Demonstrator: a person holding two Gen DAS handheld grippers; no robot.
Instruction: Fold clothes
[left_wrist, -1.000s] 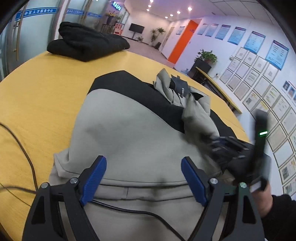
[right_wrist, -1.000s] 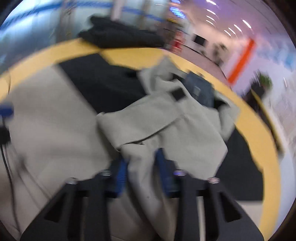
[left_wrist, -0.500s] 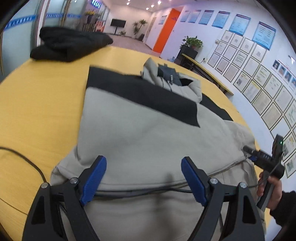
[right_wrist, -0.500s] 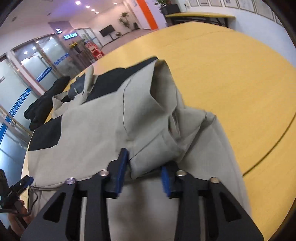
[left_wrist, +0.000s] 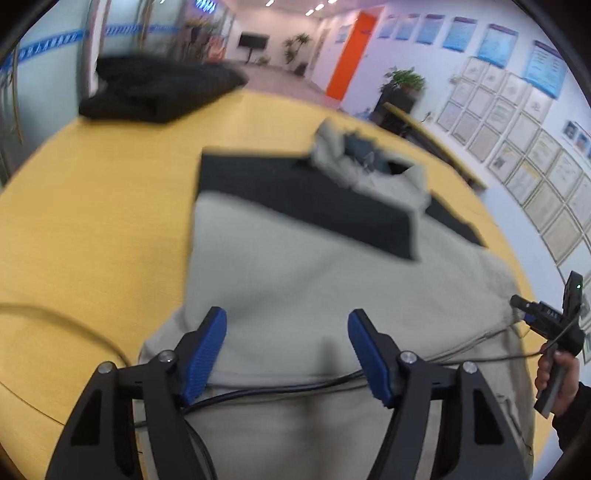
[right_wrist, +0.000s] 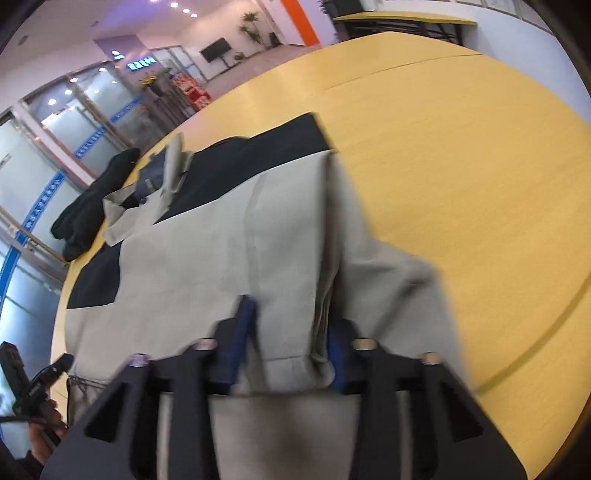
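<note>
A beige jacket (left_wrist: 295, 266) with a black band across the chest lies spread on the yellow table (left_wrist: 92, 221); its collar is bunched at the far end. My left gripper (left_wrist: 286, 343) is open and empty above the jacket's near hem. My right gripper (right_wrist: 288, 332) has its jaws partly apart around a folded sleeve edge of the jacket (right_wrist: 258, 236), at the jacket's right side. The right gripper also shows at the right edge of the left wrist view (left_wrist: 517, 304).
A folded black garment (left_wrist: 159, 92) lies at the table's far left; it also shows in the right wrist view (right_wrist: 96, 199). A black cable (left_wrist: 258, 391) runs across the jacket's near hem and off to the left. The table's curved edge is close on the right.
The right gripper carried the sleeve off the jacket's middle to its right edge, and its jaws have widened. The left gripper stayed open over the hem.
</note>
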